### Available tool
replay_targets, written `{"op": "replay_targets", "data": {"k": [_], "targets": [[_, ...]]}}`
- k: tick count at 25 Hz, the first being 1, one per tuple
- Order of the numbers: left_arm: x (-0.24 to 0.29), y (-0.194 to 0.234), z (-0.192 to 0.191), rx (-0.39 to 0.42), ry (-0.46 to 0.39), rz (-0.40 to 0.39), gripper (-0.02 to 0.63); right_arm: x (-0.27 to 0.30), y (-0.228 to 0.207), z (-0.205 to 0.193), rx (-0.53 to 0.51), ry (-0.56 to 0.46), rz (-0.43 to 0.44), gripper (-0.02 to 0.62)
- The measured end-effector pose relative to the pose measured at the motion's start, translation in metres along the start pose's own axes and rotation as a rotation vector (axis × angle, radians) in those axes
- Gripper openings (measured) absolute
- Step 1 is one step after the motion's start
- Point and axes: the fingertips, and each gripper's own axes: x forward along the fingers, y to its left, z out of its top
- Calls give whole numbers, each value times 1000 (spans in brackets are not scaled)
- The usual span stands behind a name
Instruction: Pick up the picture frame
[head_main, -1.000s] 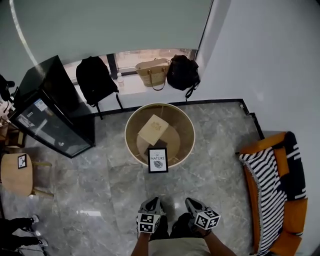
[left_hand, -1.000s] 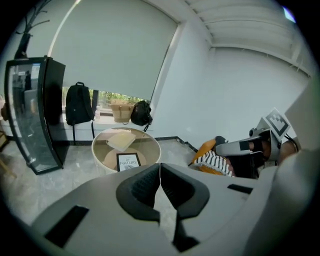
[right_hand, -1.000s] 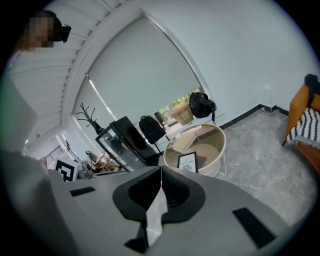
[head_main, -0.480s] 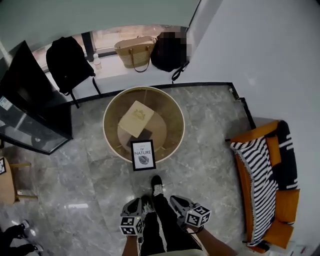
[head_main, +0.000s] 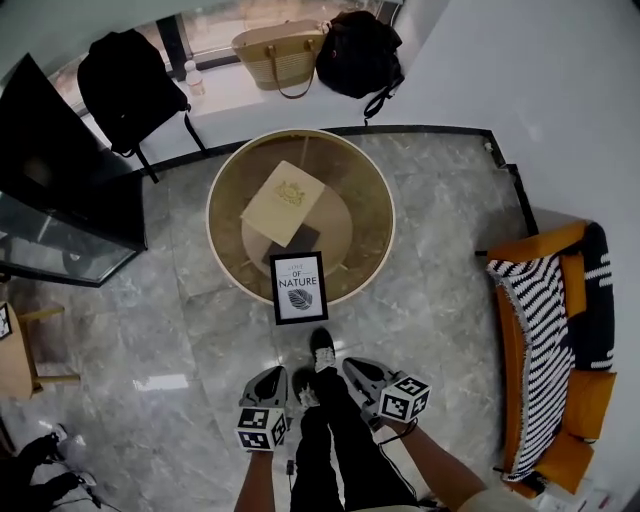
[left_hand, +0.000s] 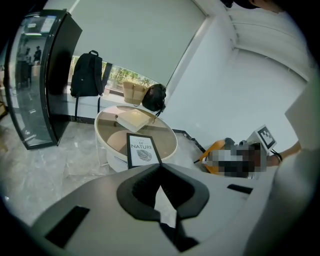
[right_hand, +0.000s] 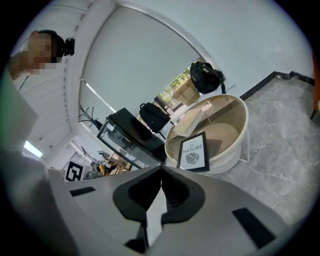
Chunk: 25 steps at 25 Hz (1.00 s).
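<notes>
1. Fingers of the left gripper (left_hand: 160, 169) are pressed together at the tips with nothing between them. The right gripper (right_hand: 161, 171) is likewise closed and empty.
2. Both grippers sit low in the head view, on either side of the person's dark-trousered legs (head_main: 328, 440), and point forward towards the table.
3. The black picture frame (head_main: 299, 288), with a white leaf print, stands nearly upright. It is propped against the near side of the round table (head_main: 383, 210), which has a cream rim and a brownish see-through top. Its bottom edge appears to rest on the grey marble floor (head_main: 450, 300).
4. Each gripper view shows the frame roughly ahead of the closed tips and well apart from them, so neither gripper touches it.
5. A flat tan box or book (head_main: 285, 203) lies on the table behind the frame.
6. Judging from this, the task is only at the approach and nothing has been grasped. What is left is to close the gap to the frame, open a pair of jaws, take the frame by an edge and lift it clear of the table.
</notes>
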Motion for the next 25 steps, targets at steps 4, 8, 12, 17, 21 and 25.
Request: {"op": "replay_targets", "data": {"k": [4, 8, 12, 17, 21, 25], "targets": [[31, 9, -12, 33, 36, 6, 20, 21, -41, -15, 29, 30, -9, 34], [69, 6, -25, 119, 80, -12, 20, 40, -83, -26, 44, 70, -43, 34], [103, 10, -20, 164, 75, -7, 21, 67, -122, -32, 66, 118, -69, 35], [133, 20, -16, 175, 93, 10, 21, 99, -142, -36, 145, 140, -12, 57], [160, 24, -15, 190, 111, 18, 21, 113, -153, -27, 77, 173, 1, 173], [169, 32, -16, 186, 130, 44, 21, 133, -152, -32, 219, 189, 79, 232]]}}
